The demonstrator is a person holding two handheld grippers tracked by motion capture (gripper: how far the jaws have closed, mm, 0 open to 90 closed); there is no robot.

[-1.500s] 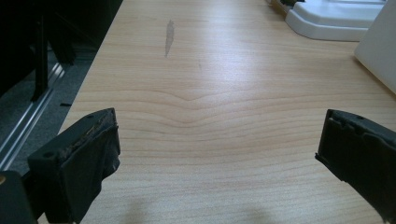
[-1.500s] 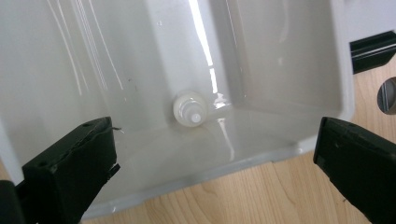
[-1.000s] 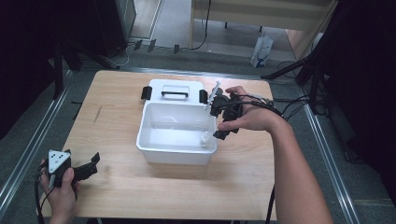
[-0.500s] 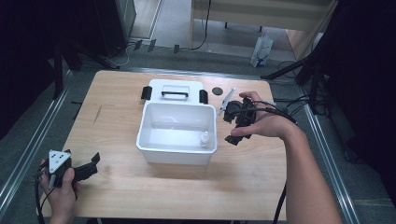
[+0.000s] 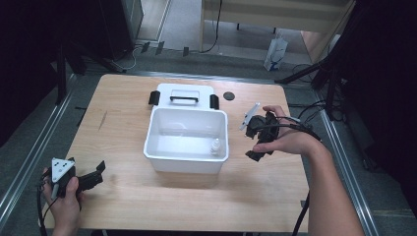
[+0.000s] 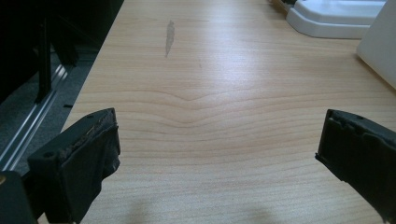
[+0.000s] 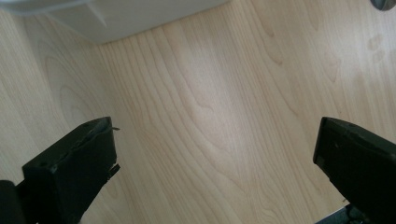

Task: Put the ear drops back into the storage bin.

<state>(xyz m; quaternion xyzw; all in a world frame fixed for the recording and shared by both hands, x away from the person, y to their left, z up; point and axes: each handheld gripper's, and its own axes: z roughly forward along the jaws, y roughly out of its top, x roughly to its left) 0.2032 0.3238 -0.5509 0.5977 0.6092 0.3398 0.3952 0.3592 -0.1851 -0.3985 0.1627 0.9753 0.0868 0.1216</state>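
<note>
Sitting mid-table (image 5: 147,196) is a white bin (image 5: 187,156), the landmark here, with a small bottle (image 5: 215,146) standing in its near right corner. Its lid (image 5: 184,93), black-handled, lies flat just behind it, and a dark disc (image 5: 228,95) lies right of the lid. The right hand-held gripper (image 5: 255,135) hovers just right of the bin, jaws spread wide over bare wood. The left hand-held gripper (image 5: 96,173) rests well to the bin's near left, jaws likewise spread, holding nothing.
</note>
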